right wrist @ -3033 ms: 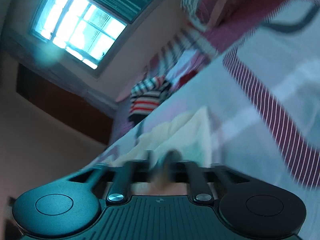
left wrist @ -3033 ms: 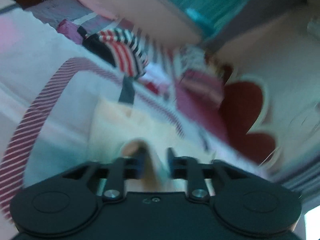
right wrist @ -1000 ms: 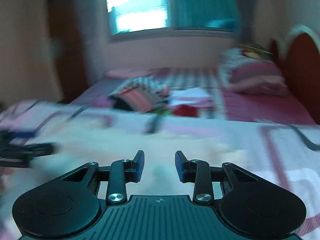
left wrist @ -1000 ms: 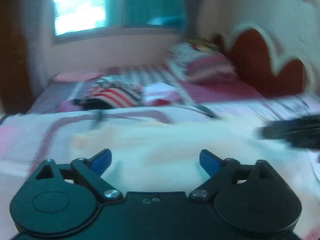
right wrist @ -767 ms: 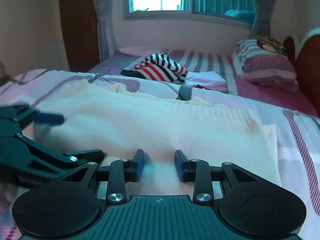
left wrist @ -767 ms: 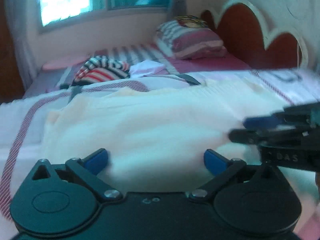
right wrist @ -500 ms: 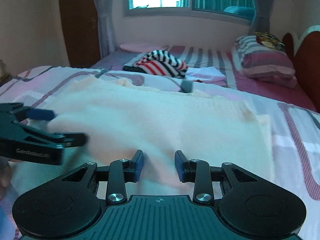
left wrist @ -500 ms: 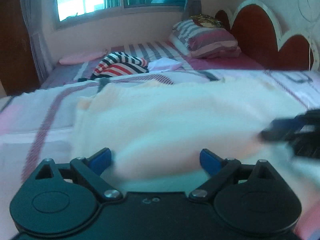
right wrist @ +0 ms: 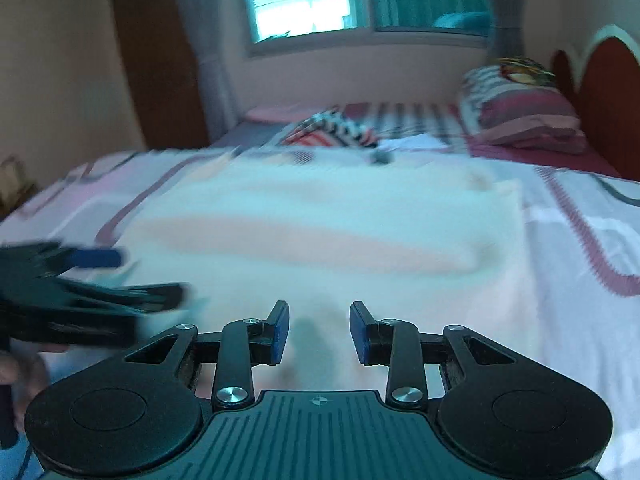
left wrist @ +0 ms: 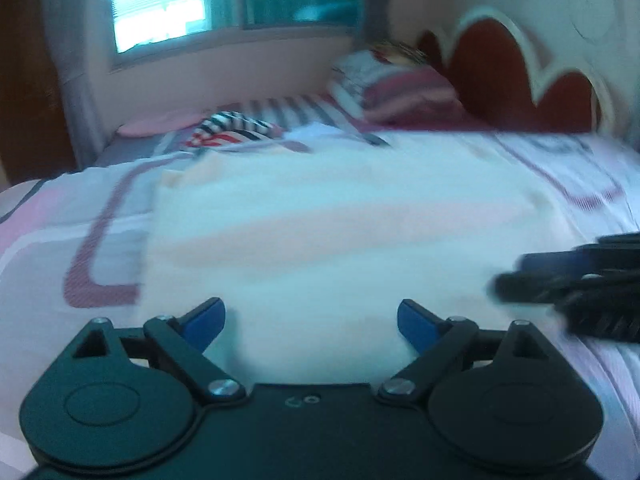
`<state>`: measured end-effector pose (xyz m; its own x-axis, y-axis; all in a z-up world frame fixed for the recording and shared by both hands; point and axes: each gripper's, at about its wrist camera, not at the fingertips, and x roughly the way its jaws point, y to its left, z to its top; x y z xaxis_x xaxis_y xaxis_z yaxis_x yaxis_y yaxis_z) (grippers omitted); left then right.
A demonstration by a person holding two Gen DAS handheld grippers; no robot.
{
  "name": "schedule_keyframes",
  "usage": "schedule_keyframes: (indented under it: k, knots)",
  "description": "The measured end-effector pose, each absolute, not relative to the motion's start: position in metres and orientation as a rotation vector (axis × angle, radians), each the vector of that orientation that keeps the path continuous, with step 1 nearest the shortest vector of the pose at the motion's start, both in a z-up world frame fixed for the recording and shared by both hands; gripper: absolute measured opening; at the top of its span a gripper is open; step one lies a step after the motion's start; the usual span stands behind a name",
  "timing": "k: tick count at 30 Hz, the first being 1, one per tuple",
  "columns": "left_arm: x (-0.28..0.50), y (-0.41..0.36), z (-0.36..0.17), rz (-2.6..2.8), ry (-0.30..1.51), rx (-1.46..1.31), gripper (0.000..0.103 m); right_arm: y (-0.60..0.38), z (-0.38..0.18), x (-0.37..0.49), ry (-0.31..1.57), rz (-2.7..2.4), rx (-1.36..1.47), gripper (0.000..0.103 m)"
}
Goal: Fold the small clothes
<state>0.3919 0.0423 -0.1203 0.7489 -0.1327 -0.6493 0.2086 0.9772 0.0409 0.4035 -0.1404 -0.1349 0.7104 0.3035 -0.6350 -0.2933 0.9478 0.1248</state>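
Note:
A cream knitted garment [left wrist: 340, 220] lies spread flat on the pink-and-white striped bedsheet [left wrist: 60, 240], and it also fills the middle of the right wrist view [right wrist: 320, 208]. My left gripper [left wrist: 312, 318] hangs over its near edge with the jaws wide open and nothing between them. My right gripper [right wrist: 319, 332] is open by a narrower gap, over the garment, with no fabric between its blue pads. Each gripper shows blurred in the other's view: the right gripper [left wrist: 568, 280] at the right edge, the left gripper [right wrist: 80, 284] at the left edge.
A bundle of red, white and black striped clothes [right wrist: 332, 132] and a white item lie beyond the garment. A striped pillow [right wrist: 520, 116] rests against the red headboard [left wrist: 520, 80]. A window and a brown cabinet [right wrist: 160, 60] stand behind. A hand [right wrist: 16, 368] shows at lower left.
Three seconds ago both grippers were shut on the cream fabric; both have since let go and the garment lies flat. Both views are blurred by movement now.

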Motion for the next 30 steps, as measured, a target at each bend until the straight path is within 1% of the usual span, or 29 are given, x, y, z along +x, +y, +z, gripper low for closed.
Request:
schedule_keyframes:
  k: [2, 5, 7, 13, 15, 17, 20, 22, 25, 30]
  knots:
    - [0.392, 0.036, -0.128, -0.191, 0.739, 0.095, 0.092, -0.130, -0.143, 0.398, 0.728, 0.317, -0.017, 0.033]
    - [0.389, 0.040, -0.133, -0.176, 0.742, 0.098, 0.094, -0.131, -0.151, 0.392, 0.718, 0.308, -0.022, 0.033]
    - [0.384, 0.058, -0.135, -0.163, 0.747, 0.026, 0.094, -0.137, -0.153, 0.389, 0.710, 0.286, -0.032, 0.033]
    - [0.372, 0.102, -0.134, -0.099, 0.753, 0.008, 0.094, -0.189, -0.148, 0.366, 0.731, 0.146, -0.002, 0.033]
    - [0.373, 0.098, -0.131, -0.094, 0.762, 0.030, 0.093, -0.196, -0.148, 0.365, 0.742, 0.152, 0.027, 0.033]
    - [0.377, 0.093, -0.127, -0.085, 0.772, 0.031, 0.089, -0.191, -0.144, 0.367, 0.748, 0.150, 0.010, 0.033]
    - [0.377, 0.092, -0.132, -0.071, 0.781, 0.046, 0.093, -0.191, -0.134, 0.364, 0.717, 0.132, 0.028, 0.033]
    - [0.379, 0.093, -0.134, -0.066, 0.775, 0.032, 0.093, -0.192, -0.145, 0.369, 0.780, 0.091, -0.002, 0.033]
    - [0.376, 0.093, -0.130, -0.062, 0.775, 0.027, 0.092, -0.187, -0.140, 0.368, 0.791, 0.098, -0.051, 0.033]
    - [0.378, 0.090, -0.129, -0.044, 0.801, 0.021, 0.093, -0.195, -0.143, 0.366, 0.787, 0.100, -0.019, 0.033]
